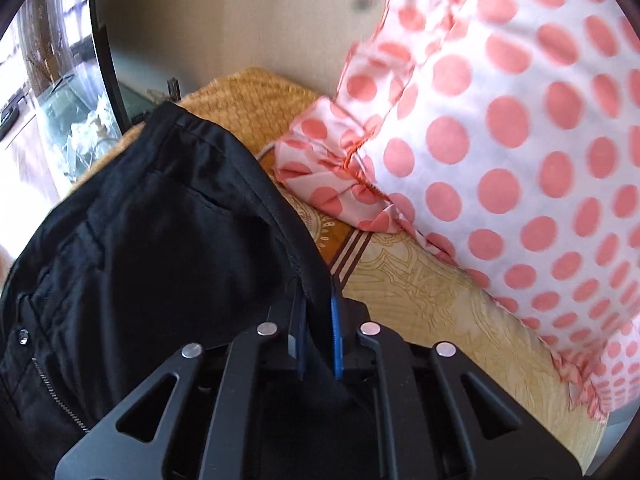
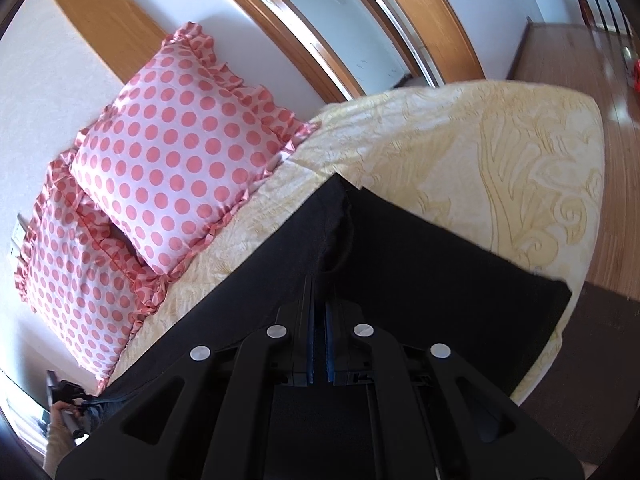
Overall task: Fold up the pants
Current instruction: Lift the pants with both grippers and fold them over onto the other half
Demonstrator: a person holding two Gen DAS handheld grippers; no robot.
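Black pants (image 1: 152, 240) hang bunched in the left wrist view, waistband edge, pocket and zipper showing. My left gripper (image 1: 318, 292) is shut on the waistband edge, lifted above the bed. In the right wrist view the black pants (image 2: 420, 264) lie stretched across the yellow bedspread (image 2: 480, 152), and my right gripper (image 2: 320, 292) is shut on a fold of the fabric near their middle. The other hand-held gripper (image 2: 66, 404) shows at the lower left of the right wrist view, at the far end of the pants.
Two pink polka-dot pillows (image 2: 180, 152) lean on the wall at the head of the bed; one pillow (image 1: 500, 140) is close to my left gripper. An orange woven cushion (image 1: 248, 100) lies behind the pants. Wooden floor (image 2: 600, 80) lies past the bed edge.
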